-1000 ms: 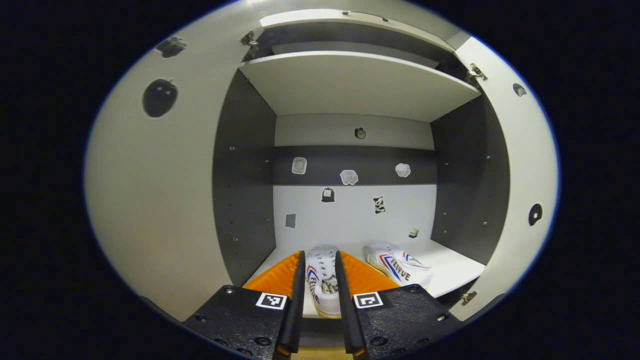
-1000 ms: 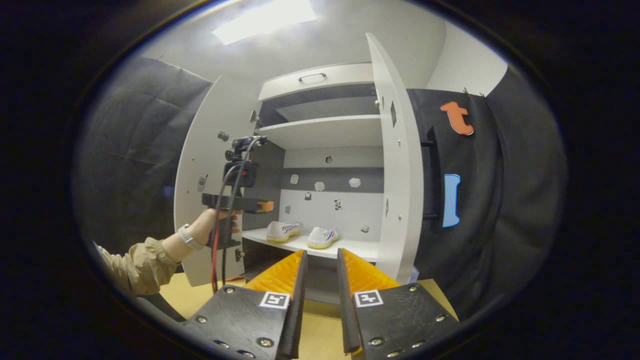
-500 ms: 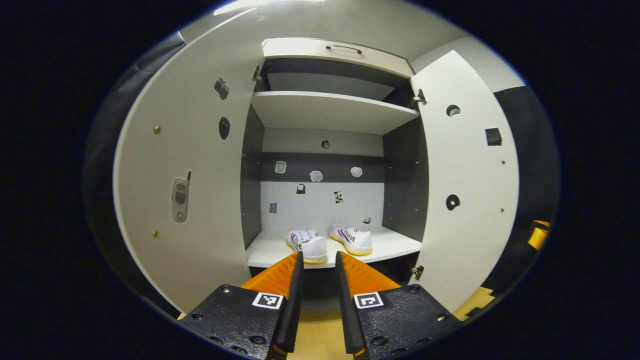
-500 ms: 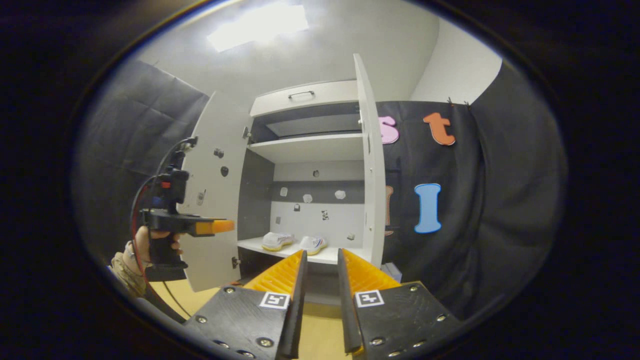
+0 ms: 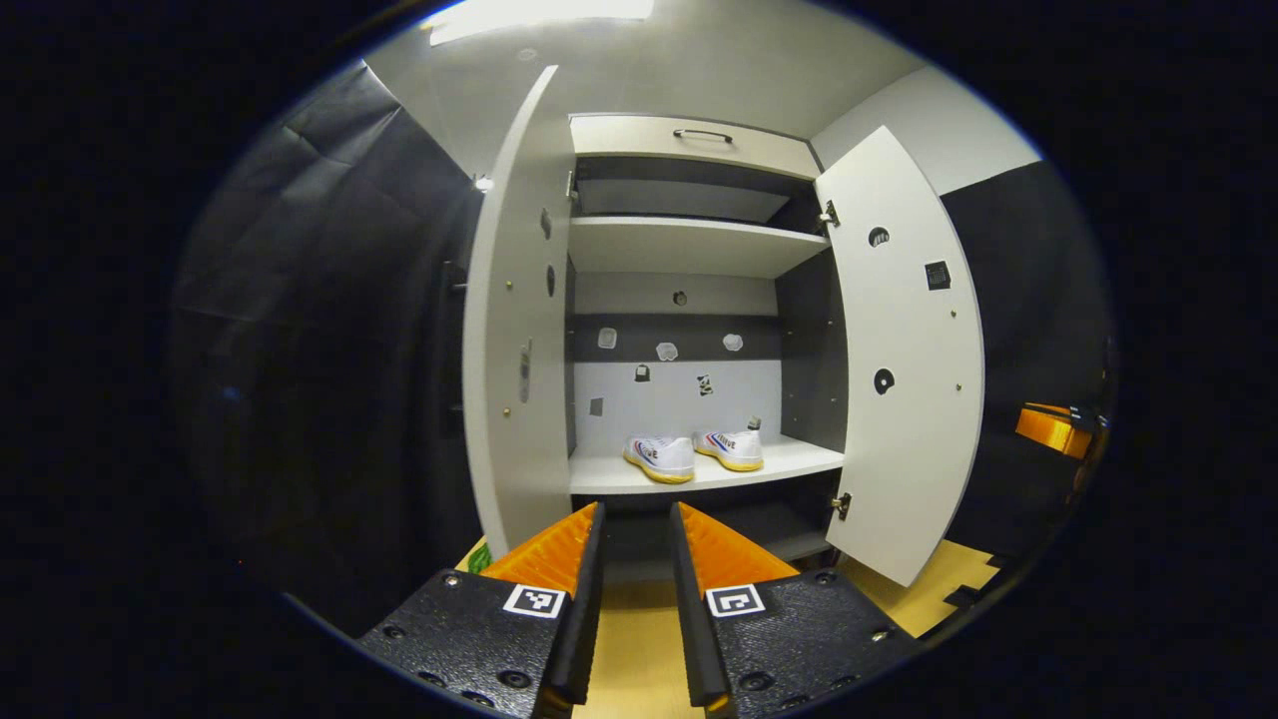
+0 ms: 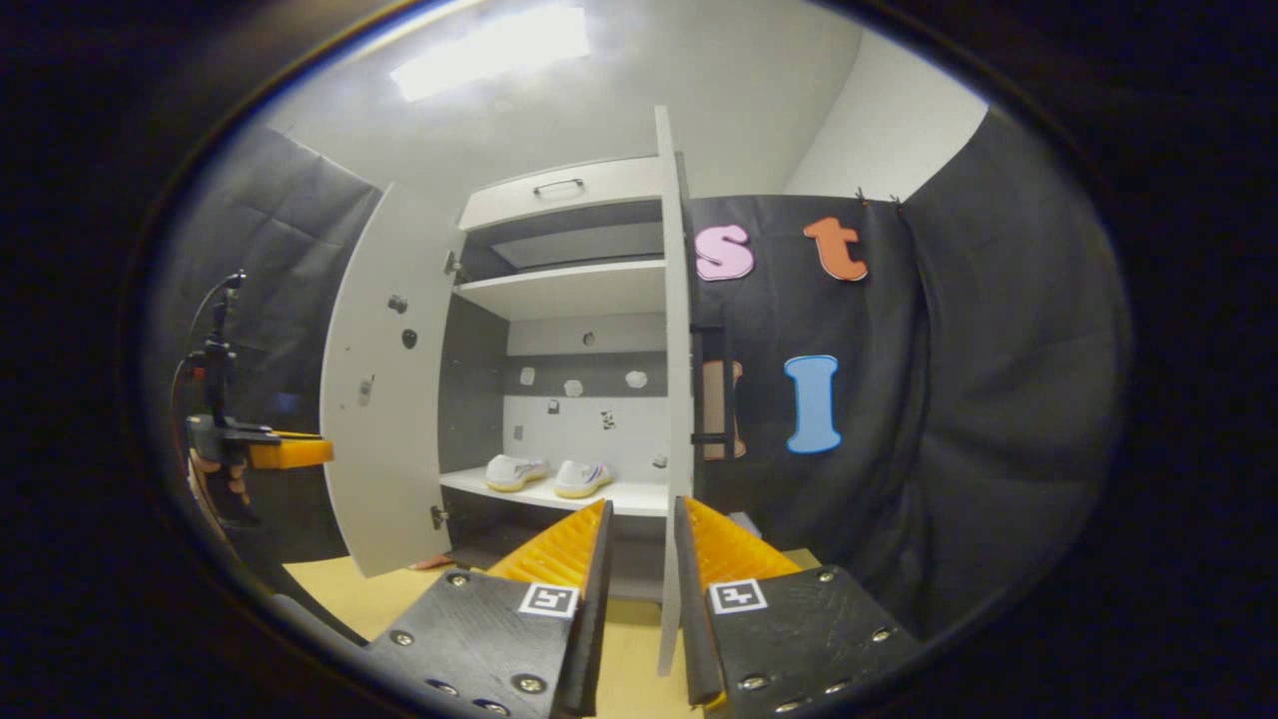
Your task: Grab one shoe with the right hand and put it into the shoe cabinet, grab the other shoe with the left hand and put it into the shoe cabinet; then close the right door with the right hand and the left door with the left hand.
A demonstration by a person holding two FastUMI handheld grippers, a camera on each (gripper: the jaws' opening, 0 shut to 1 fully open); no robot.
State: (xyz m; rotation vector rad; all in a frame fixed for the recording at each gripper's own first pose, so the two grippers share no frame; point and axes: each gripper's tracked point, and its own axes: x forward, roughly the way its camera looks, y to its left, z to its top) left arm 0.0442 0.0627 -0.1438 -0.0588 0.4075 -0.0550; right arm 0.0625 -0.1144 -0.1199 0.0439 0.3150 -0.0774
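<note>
Two white shoes (image 5: 659, 457) (image 5: 732, 448) stand side by side on the lower shelf (image 5: 599, 477) of the shoe cabinet. Both doors stand open: the left door (image 5: 514, 330) is seen nearly edge-on, the right door (image 5: 909, 350) swings outward. My left gripper (image 5: 636, 539) hangs well back from the cabinet, shut with only a narrow slit and nothing in it. In the right gripper view the shoes (image 6: 514, 471) (image 6: 584, 477) sit far off, and my right gripper (image 6: 639, 539), shut and holding nothing, lines up with the right door's edge (image 6: 679, 350). The left gripper (image 6: 290, 451) shows far left.
An upper shelf (image 5: 689, 245) and a drawer with a handle (image 5: 699, 135) top the cabinet. Small stickers dot its back wall and doors. Black cloth walls flank it on both sides. A yellowish floor (image 5: 634, 649) lies between the grippers and the cabinet.
Both grippers have drawn back from the cabinet. The left one has left the shelf and shifted left; the right one has shifted right. Both shoes stay on the shelf.
</note>
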